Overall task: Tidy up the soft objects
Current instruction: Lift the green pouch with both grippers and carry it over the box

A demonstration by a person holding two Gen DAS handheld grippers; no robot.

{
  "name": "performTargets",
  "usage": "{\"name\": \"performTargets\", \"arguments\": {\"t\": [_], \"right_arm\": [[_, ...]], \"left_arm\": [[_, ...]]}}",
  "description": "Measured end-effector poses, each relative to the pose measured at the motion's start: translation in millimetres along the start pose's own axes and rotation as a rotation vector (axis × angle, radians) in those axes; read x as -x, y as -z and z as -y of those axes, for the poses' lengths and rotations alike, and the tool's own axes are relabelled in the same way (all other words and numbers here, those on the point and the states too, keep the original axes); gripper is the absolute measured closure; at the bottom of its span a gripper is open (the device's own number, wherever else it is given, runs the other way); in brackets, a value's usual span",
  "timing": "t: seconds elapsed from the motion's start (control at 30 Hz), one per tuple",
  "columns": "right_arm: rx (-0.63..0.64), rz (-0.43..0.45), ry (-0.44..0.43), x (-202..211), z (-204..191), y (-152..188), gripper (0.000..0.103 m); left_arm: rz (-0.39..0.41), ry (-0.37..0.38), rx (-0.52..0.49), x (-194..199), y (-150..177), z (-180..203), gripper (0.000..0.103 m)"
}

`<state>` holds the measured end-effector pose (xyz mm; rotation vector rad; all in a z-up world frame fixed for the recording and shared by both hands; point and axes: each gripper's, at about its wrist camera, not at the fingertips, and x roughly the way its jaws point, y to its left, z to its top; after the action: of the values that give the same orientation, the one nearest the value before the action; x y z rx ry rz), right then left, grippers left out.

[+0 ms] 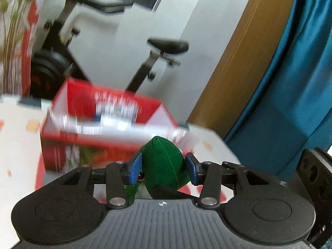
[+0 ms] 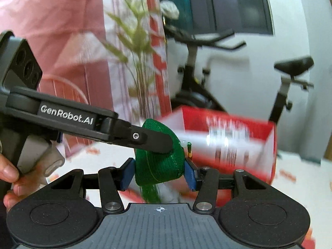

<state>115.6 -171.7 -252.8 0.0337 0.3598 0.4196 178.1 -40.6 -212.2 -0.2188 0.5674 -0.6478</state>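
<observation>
Both grippers clamped on one green felt toy, above the white table, short of the red box.

Biggest first: white table (image 1: 14,128) spread below, blurred; red box (image 1: 108,120) standing open-topped on it toward the far edge, print unreadable. Nearer, green felt toy (image 1: 164,161) pinched between the blue pads of the left gripper (image 1: 164,166), clear of the tabletop. Same toy (image 2: 159,166) squeezed by the right gripper (image 2: 158,173) too, left gripper finger (image 2: 153,140) pressing across its top. Tiny pin-like bit beside it, too small to name.
</observation>
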Motion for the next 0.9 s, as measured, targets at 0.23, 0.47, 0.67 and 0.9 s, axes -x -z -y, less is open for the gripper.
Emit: {"name": "performTargets", "arguments": {"t": [0.23,0.47,0.67,0.9], "right_arm": [[0.094,0.067,-0.011,-3.6,2.2,-58.0,0.056],[0.215,0.107,-0.008,-25.0,10.0,-113.3,0.056],[0.264,0.139,-0.001,-58.9,18.3,-144.6,0.056],[0.237,0.133,-0.006,-110.3,41.2,-155.9,0.056]], "left_arm": [[0.074,0.001,-0.039,8.7,-45.3,9.8,0.055],[0.151,-0.018,-0.086,0.3,-90.2,9.0,0.055],[0.215,-0.07,-0.185,-15.2,-115.7,4.7,0.055],[0.212,-0.094,-0.178,-40.9,-135.0,-23.9,0.055]]}}
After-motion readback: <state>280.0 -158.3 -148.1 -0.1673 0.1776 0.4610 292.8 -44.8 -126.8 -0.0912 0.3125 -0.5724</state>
